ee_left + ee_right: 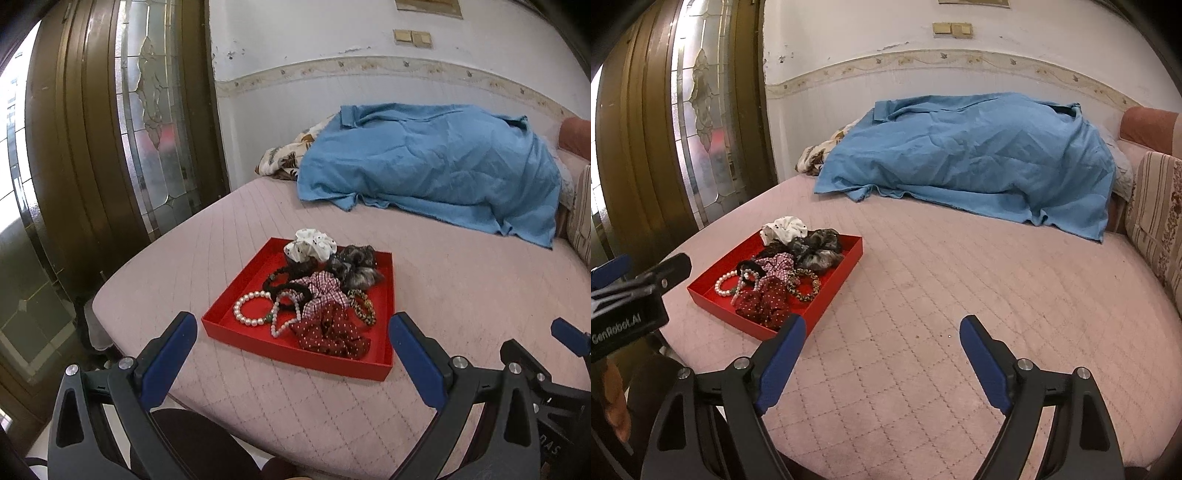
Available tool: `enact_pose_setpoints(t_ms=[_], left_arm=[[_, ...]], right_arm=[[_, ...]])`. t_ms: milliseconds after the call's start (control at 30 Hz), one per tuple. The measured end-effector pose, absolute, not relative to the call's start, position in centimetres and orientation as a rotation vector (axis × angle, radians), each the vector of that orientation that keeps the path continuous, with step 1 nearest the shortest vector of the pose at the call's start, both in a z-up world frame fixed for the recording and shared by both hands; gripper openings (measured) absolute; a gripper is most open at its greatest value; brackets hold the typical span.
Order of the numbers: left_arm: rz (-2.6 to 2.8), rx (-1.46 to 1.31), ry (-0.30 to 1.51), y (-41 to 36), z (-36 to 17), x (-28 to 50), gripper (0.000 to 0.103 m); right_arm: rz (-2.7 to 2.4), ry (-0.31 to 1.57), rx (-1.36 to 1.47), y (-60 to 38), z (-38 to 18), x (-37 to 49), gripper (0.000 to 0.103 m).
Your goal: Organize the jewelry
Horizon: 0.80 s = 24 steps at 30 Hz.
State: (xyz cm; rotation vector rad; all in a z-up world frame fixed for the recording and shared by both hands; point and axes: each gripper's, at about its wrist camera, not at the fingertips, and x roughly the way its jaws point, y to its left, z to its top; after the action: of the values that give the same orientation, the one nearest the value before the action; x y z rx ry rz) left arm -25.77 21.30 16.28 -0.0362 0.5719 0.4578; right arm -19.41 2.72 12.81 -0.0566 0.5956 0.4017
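Note:
A shallow red tray [236, 328] [849, 254] lies on the pink quilted bed near its left corner. Inside it are a pearl bracelet [251, 307] [724, 286], a pearl string [284, 317], a black hair tie [284, 282], and white [314, 245] [785, 228], grey furry [356, 267] [816, 251], pink checked [325, 291] and dark red dotted [328, 334] [764, 302] scrunchies, plus a leopard-print band [364, 308] [803, 284]. My left gripper [293, 334] is open just short of the tray's near edge. My right gripper [882, 332] is open over bare mattress to the tray's right. Neither holds anything.
A blue sheet [436, 162] [971, 155] covers a heap of bedding at the far side of the bed. A striped cushion [1160, 218] lines the right edge. A brown door with patterned glass [147, 110] stands left. The bed's rounded near edge [140, 362] drops to the floor.

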Motion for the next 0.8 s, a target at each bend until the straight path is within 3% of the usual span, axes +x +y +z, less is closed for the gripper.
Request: enact_pose_setpoints(t_ms=[800], left_arm=[[0.428,-0.077,0.67,22.2,14.0,-25.0,0.103]], right_arm=[[0.406,0.593,-0.138,4.5,12.0,-20.4,0.091]])
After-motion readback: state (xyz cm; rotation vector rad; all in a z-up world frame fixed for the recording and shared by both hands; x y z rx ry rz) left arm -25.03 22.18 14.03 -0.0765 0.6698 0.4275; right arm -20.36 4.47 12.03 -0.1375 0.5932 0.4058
